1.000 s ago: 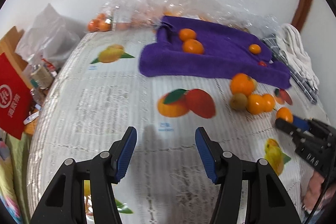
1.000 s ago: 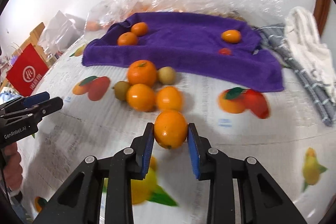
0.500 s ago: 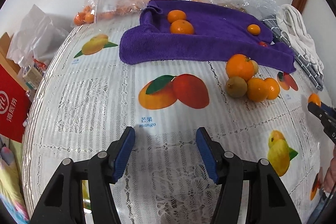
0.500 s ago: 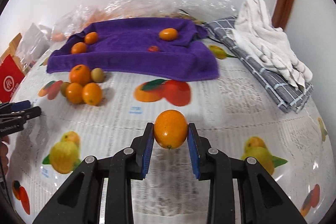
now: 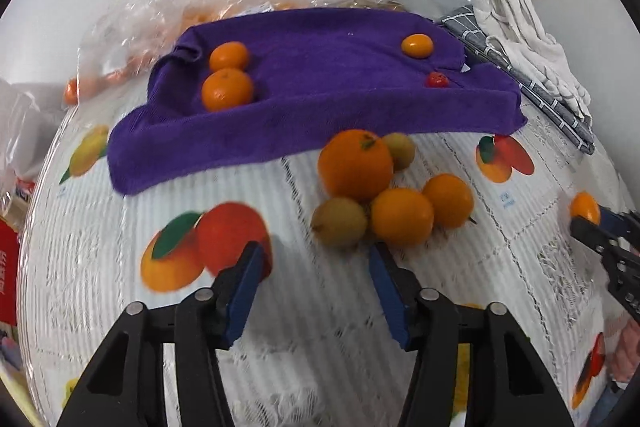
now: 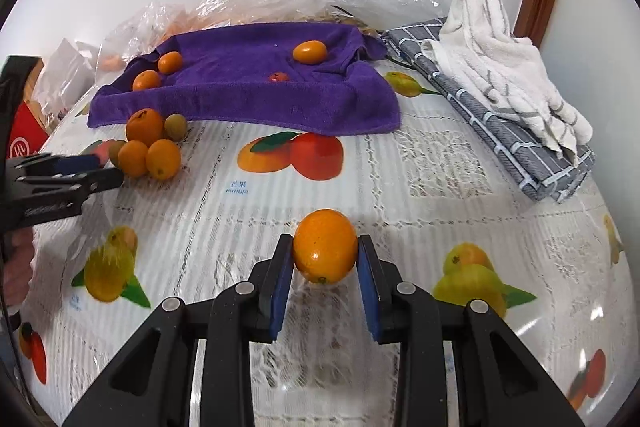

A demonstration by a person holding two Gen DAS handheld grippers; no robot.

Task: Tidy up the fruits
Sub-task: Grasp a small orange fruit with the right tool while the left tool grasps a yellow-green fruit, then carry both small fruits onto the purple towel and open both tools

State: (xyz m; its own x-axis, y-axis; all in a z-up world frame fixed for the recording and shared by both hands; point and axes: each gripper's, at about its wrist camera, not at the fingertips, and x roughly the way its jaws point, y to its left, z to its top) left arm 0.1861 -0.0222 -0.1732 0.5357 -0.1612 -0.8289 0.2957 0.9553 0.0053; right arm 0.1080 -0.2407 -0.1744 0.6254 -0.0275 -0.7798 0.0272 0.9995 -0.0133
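The right gripper (image 6: 325, 259) has its jaws pinching an orange (image 6: 325, 246) above the tabletop (image 6: 440, 163), well apart from the fruit cluster (image 6: 150, 143) beside the purple towel (image 6: 248, 87). The left gripper (image 5: 316, 281) points at that cluster (image 5: 380, 187) with its jaws spread and nothing between them. On the tablecloth, under a printed mango, small blue writing reads "mango" (image 6: 237, 191) below two characters too small to make out. The left gripper's side bears white lettering (image 6: 44, 209), blurred. A red bag (image 6: 24, 139) at the left edge shows a white round logo, cut off. Fruit inside the clear plastic bags (image 5: 168, 27) behind the towel is hazy.
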